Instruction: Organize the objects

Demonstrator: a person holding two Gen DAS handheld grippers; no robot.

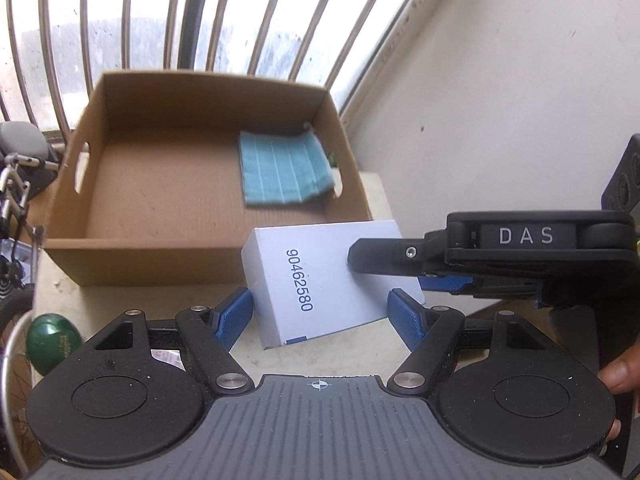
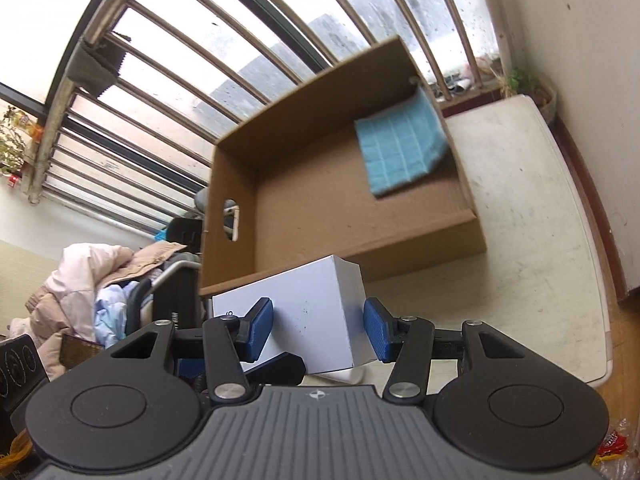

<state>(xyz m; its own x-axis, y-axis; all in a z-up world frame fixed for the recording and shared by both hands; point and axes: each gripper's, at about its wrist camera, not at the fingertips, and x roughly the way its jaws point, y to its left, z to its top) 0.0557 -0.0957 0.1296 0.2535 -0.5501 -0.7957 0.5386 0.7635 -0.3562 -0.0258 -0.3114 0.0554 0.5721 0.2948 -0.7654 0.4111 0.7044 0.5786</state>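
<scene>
Left wrist view: the left gripper [image 1: 320, 312] points down at a white rectangular cardboard box printed with blue digits [image 1: 320, 280]. The box sits between the blue pads, which stand just beside its two long sides; whether they press on it cannot be told here. The right gripper [image 1: 352, 256] enters from 3 o'clock, its upper black finger lying across the box's top face at the right end; its lower blue pad shows beneath. A hand [image 1: 620, 372] grips its handle at 4 o'clock. Beyond the box, toward 12 o'clock, stands an open brown corrugated cardboard tray with cut-out handles [image 1: 72, 208]. A folded teal checked cloth [image 1: 286, 172] lies in the tray's far right corner. The tray rests on a cream-coloured tabletop [image 1: 372, 188]. A dark green round object [image 1: 52, 342] sits at 9 o'clock, off the tabletop's edge. A barred window [image 1: 200, 12] fills the background.

Right wrist view: the right gripper [image 2: 318, 330] has its jaws at a middling width, closed on the white box's end; both blue pads [image 2: 260, 330] touch its sides. The box is tilted and appears clear of the tabletop [image 2: 520, 240], just in front of the tray's near wall [image 2: 420, 252]. The left gripper's black finger [image 2: 280, 368] shows under the box at 7 o'clock. The teal cloth [image 2: 400, 148] lies at 1 o'clock inside the tray. A heap of clothing [image 2: 88, 280] lies at 9 o'clock.
</scene>
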